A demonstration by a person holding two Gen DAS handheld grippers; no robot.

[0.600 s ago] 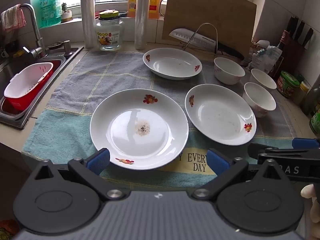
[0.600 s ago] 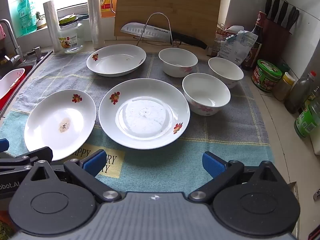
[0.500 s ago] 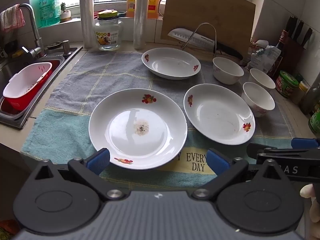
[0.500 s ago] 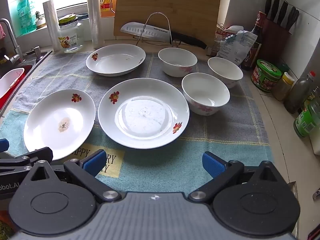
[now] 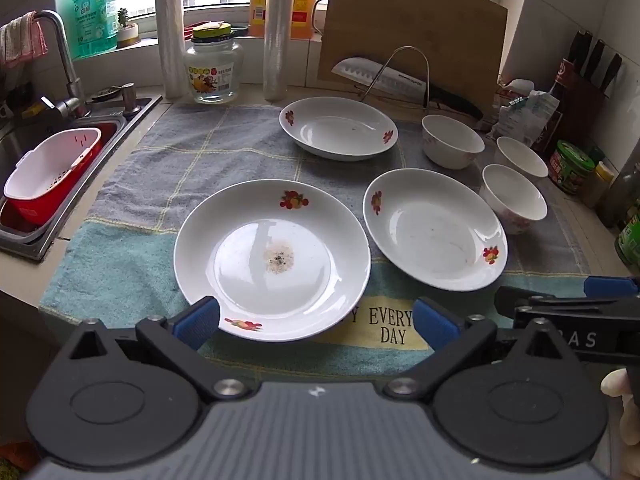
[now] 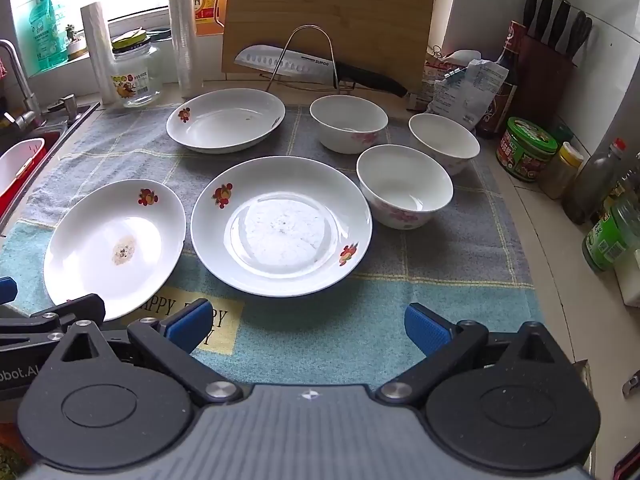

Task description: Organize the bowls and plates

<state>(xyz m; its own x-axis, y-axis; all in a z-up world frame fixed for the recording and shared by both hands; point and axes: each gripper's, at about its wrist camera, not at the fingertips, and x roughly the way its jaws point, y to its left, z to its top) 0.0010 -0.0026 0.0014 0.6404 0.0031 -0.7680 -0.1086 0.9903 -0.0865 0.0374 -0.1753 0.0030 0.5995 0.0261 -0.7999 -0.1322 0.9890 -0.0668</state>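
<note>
Kitchen counter, towel spread over it, grey checks at the back, teal strip with yellow lettering at the front. Far left of the left gripper's fingers: sink with a red basin and a white colander nested inside it, colander contents not readable. Left gripper spread wide, nothing between the fingers; left blue pad sits just at the near rim of the stained plate, contact can't be confirmed. That plate holds a small speckled patch of residue at its centre, otherwise bare. Beyond it by the sill: glass jar with a yellow lid, looks clear inside. Ahead and right of the left fingers: back plate, a tiny dark speck in it. Middle plate lies straight ahead of the right gripper, apart from the pads, faint smears and specks in the well. Right gripper also wide apart, only towel between its fingers. Ahead-right of the right fingers: three bowls in a cluster, near bowl just beside the middle plate's rim, back bowl and right bowl behind it; all three show bare white insides. Further right, off the towel: green-lidded jar, small yellow-capped jar, bottles along the wall, contents unclear. Cutting board and knife on a wire rack stand at the back.
</note>
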